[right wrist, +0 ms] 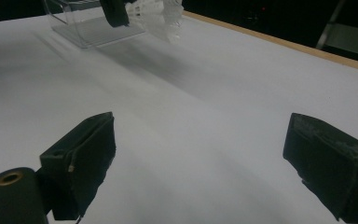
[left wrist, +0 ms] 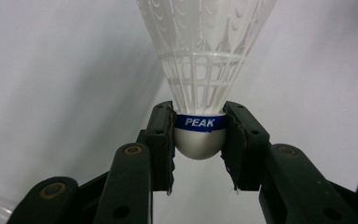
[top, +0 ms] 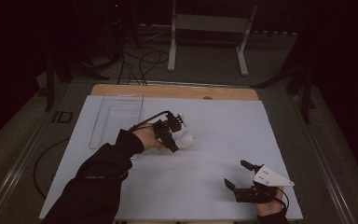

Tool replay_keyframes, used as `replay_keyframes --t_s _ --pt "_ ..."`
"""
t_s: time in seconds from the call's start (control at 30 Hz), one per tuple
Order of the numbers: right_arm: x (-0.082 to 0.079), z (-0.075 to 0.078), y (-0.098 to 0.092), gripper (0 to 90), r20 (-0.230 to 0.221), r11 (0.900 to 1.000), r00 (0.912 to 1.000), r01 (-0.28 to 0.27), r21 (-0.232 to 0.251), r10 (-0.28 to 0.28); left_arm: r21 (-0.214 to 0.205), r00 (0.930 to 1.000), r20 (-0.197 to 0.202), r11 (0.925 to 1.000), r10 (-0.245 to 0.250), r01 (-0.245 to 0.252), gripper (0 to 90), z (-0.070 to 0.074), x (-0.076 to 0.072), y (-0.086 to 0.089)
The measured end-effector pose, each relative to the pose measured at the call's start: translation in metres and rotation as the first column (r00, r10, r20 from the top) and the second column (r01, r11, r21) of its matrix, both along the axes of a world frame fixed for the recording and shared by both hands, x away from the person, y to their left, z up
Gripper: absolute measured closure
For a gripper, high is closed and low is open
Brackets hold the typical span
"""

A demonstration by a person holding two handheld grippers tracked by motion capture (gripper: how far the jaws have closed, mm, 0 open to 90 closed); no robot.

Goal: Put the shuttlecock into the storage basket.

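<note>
A white plastic shuttlecock (left wrist: 204, 60) with a blue band marked PEAK and a silver-white rounded cap sits between the jaws of my left gripper (left wrist: 199, 135), which is shut on the cap. In the high view the left gripper (top: 175, 140) is held above the middle of the white table sheet (top: 205, 182), with the shuttlecock (top: 185, 139) pointing right. My right gripper (top: 237, 175) rests near the front right of the sheet, its jaws wide apart with nothing between them. The right gripper view shows the shuttlecock's skirt (right wrist: 157, 15) far off at the top.
A clear plastic tray (top: 116, 119) lies at the back left of the sheet, also seen as a clear tray (right wrist: 86, 25) in the right gripper view. The wooden table edge (top: 177, 91) runs along the back. A metal stand (top: 207, 28) and cables lie on the floor beyond.
</note>
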State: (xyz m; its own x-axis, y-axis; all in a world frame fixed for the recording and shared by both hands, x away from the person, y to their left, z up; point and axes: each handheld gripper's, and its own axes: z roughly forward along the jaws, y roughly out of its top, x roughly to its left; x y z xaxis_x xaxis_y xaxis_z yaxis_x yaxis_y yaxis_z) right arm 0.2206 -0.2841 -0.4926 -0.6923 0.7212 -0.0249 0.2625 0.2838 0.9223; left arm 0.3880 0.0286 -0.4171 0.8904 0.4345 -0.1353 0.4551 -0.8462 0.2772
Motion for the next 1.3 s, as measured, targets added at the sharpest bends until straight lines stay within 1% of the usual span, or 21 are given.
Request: replay_keyframes --t_s 0.13,0.23,0.27,0.3,0.33,0.43,0.47,0.6,0.73,1.03,1.07,1.1,1.13,1.17,1.2,1.23,1.27,1.3 --pt "0.001 0.000 0.000 9.2 -0.001 1.0000 1.0000 0.001 0.001 -0.001 0.012 1.0000 0.006 0.9999 -0.003 0.002 65.9 0.004 -0.001 0.005" --pt "0.001 0.000 0.000 9.2 -0.002 1.0000 1.0000 0.000 0.002 0.000 0.007 1.0000 0.007 1.0000 -0.004 0.004 65.9 0.006 -0.002 0.008" --pt "0.001 -0.001 0.000 9.2 -0.001 1.0000 1.0000 0.001 -0.001 -0.001 -0.011 1.0000 -0.002 0.9999 -0.001 0.001 65.9 0.008 -0.002 0.011" --pt "0.001 -0.001 0.000 9.2 -0.001 1.0000 1.0000 0.001 -0.001 -0.001 -0.011 1.0000 -0.002 0.9999 -0.001 0.001 65.9 0.008 -0.002 0.011" --pt "0.001 -0.001 0.000 9.2 -0.002 1.0000 1.0000 -0.001 -0.001 0.001 0.000 1.0000 -0.001 1.0000 -0.001 0.001 65.9 0.008 -0.002 0.014" --pt "0.001 -0.001 0.000 9.2 -0.004 1.0000 1.0000 0.000 -0.002 0.000 0.003 1.0000 -0.007 1.0000 0.005 -0.005 65.9 0.008 -0.002 0.017" --pt "0.001 -0.001 0.000 9.2 -0.004 1.0000 1.0000 -0.001 -0.003 0.001 0.010 1.0000 -0.004 0.9999 0.007 -0.007 65.9 0.009 -0.002 0.019" --pt "0.001 -0.001 0.000 9.2 -0.011 1.0000 0.9999 -0.003 -0.001 0.003 0.003 0.9999 -0.004 0.9999 0.016 -0.016 65.9 0.015 -0.001 0.026" --pt "0.001 -0.001 0.000 9.2 -0.006 1.0000 1.0000 -0.003 -0.002 0.003 0.016 0.9998 -0.002 0.9997 0.018 -0.018 65.9 0.019 -0.001 0.031" --pt "0.001 -0.001 0.000 9.2 -0.003 1.0000 1.0000 -0.003 -0.004 0.003 0.027 0.9995 0.010 0.9992 0.030 -0.030 65.9 0.024 0.000 0.043" --pt "0.001 -0.001 0.000 9.2 -0.004 1.0000 1.0000 -0.002 -0.006 0.002 0.028 0.9994 0.012 0.9991 0.033 -0.033 65.9 0.026 0.000 0.047" --pt "0.001 -0.001 0.000 9.2 -0.004 1.0000 1.0000 -0.002 -0.006 0.002 0.028 0.9994 0.012 0.9991 0.033 -0.033 65.9 0.026 0.000 0.047" --pt "0.001 -0.001 0.000 9.2 -0.004 1.0000 1.0000 -0.003 -0.007 0.003 0.026 0.9989 0.017 0.9987 0.044 -0.044 65.9 0.029 0.001 0.051" --pt "0.001 -0.001 0.000 9.2 -0.004 1.0000 1.0000 -0.004 -0.008 0.004 0.026 0.9989 0.017 0.9987 0.044 -0.044 65.9 0.029 0.001 0.051" --pt "0.001 -0.001 0.000 9.2 -0.002 1.0000 1.0000 -0.004 -0.006 0.004 0.018 0.9984 0.020 0.9984 0.052 -0.053 65.9 0.032 0.000 0.055" --pt "0.001 -0.001 0.000 9.2 -0.002 1.0000 1.0000 -0.004 -0.006 0.004 0.018 0.9984 0.020 0.9984 0.052 -0.053 65.8 0.032 0.000 0.055" --pt "0.001 -0.001 0.000 9.2 -0.002 1.0000 1.0000 -0.006 -0.004 0.006 0.026 0.9985 0.022 0.9984 0.051 -0.051 65.9 0.033 0.000 0.059" --pt "0.001 -0.001 0.000 9.2 -0.002 1.0000 1.0000 -0.005 -0.004 0.005 0.024 0.9981 0.020 0.9980 0.059 -0.059 65.9 0.034 0.000 0.062"
